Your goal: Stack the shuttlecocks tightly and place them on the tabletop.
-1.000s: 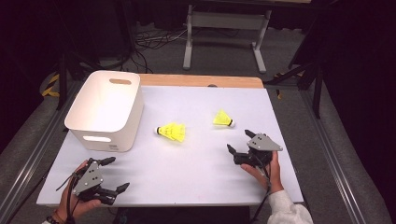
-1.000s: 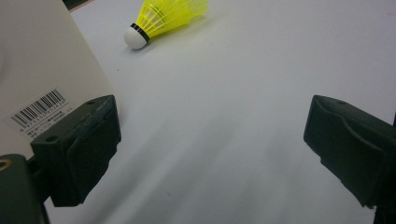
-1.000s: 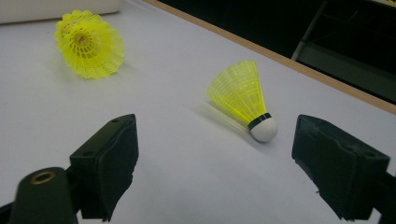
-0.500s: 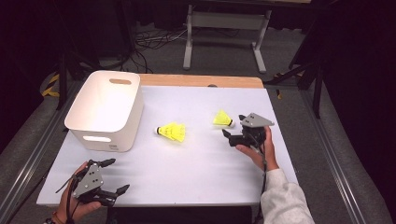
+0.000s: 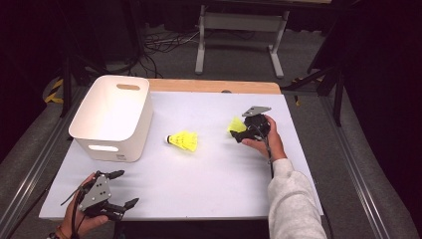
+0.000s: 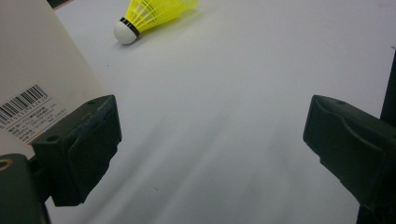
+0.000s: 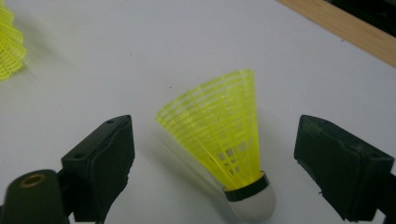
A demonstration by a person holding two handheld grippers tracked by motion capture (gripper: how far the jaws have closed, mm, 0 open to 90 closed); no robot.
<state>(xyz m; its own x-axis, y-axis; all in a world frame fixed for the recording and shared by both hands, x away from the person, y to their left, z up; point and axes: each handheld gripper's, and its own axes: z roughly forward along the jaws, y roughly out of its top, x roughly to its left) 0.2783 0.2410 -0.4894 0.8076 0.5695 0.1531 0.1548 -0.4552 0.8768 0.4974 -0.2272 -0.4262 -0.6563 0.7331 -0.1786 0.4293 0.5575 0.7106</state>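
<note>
Right gripper [image 5: 239, 133] straddles the near shuttlecock [image 7: 223, 144] on the table [image 5: 224, 169], jaws apart, nothing clamped. Left gripper [image 5: 122, 189] idle, jaws apart. Advise closing on the cork base (skirt would likely crush); 1 clean squeeze.

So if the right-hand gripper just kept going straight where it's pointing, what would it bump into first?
Most likely the yellow shuttlecock lying between the open jaws of the right gripper. It sits directly ahead, cork end nearest, though exact depth is hard to judge.
</note>
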